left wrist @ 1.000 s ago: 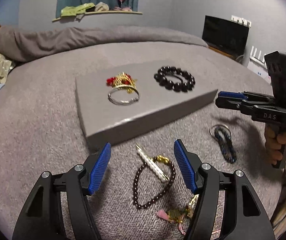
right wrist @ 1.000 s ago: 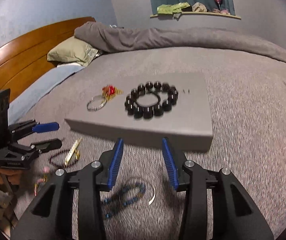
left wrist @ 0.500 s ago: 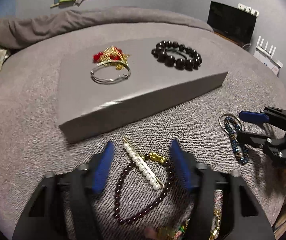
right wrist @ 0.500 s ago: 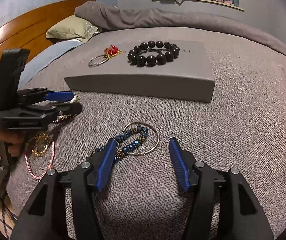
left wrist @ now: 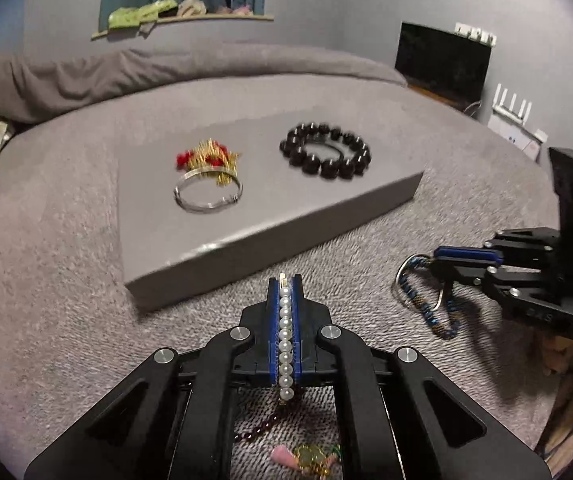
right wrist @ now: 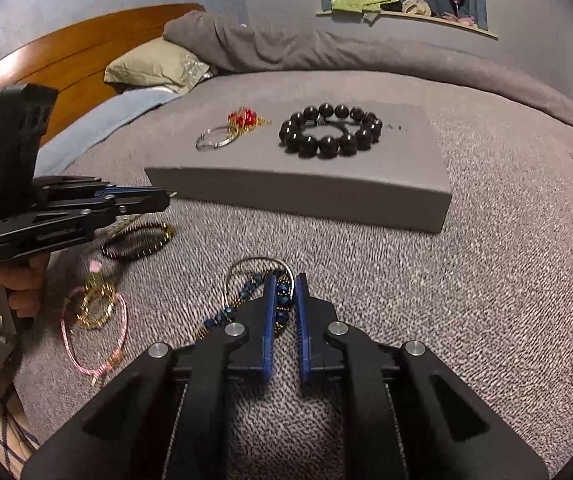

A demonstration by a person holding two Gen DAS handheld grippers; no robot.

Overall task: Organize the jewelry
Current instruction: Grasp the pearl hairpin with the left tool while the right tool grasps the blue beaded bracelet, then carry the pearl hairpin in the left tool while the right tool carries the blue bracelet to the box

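Left wrist view, left to right: grey box [left wrist: 246, 216] lies on the bed [left wrist: 46, 300], running from about 9 o'clock to 2 o'clock of frame centre. On its lid – silver bangle [left wrist: 208, 196] touching the red-and-gold ornament [left wrist: 206, 158] at 11 o'clock, black bead bracelet [left wrist: 324, 152] at 1 o'clock, apart from the bangle.

Left tool [left wrist: 285, 286] at 6 o'clock – pressed together, pinching the pearl hair clip [left wrist: 285, 340] lengthwise between the blue pads. Dark red bead bracelet [left wrist: 258, 428] lies on the bed under the tool; a pink and gold piece [left wrist: 306, 456] below it, too blurred to identify.

Right tool [left wrist: 442, 262] at 3 o'clock, its tips at the silver ring [left wrist: 400, 276] and blue bead strand [left wrist: 426, 312].

Right wrist view, left to right: a hand [right wrist: 10, 280] at 9 o'clock grips the left tool's handle. Pink cord bracelet [right wrist: 94, 336] with a gold chain piece [right wrist: 94, 304] at 8 o'clock, loose on the bed.

Right tool at 6 o'clock – jaws closing, nearly together, blue bead strand between the pads and pinched; the silver ring loops around the tips.

Grey box at 12 o'clock, same three pieces on the lid.
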